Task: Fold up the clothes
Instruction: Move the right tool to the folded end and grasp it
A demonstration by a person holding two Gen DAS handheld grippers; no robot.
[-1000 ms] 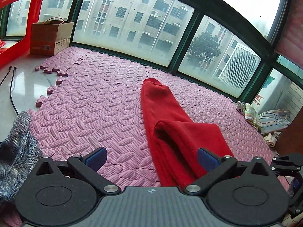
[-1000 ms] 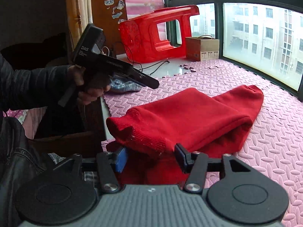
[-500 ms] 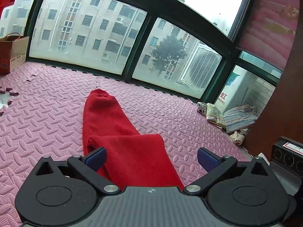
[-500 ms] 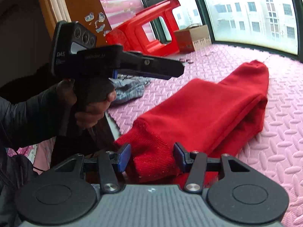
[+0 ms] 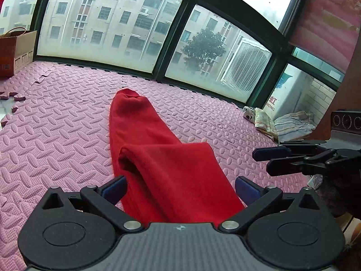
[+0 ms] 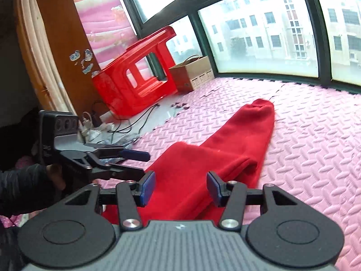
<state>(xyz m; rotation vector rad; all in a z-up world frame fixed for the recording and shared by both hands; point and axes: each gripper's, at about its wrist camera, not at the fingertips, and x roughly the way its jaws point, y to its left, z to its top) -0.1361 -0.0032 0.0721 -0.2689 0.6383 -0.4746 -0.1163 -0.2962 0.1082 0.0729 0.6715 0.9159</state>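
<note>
Red stool [image 6: 137, 74] beside cardboard box [image 6: 194, 72]

Red garment's [image 5: 171, 176] near end behind left tool [image 5: 180, 188]

Pink foam mat [image 5: 56, 117], red plastic stool [image 6: 137, 76], cardboard box [image 6: 194, 73], black cables [image 6: 135, 122] and folded cloths [image 5: 282, 124] by the window

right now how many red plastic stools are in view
1. The red plastic stool lies tipped on its side in the corner by the window, beside the brown cardboard box. More could be hidden outside both views.
</note>
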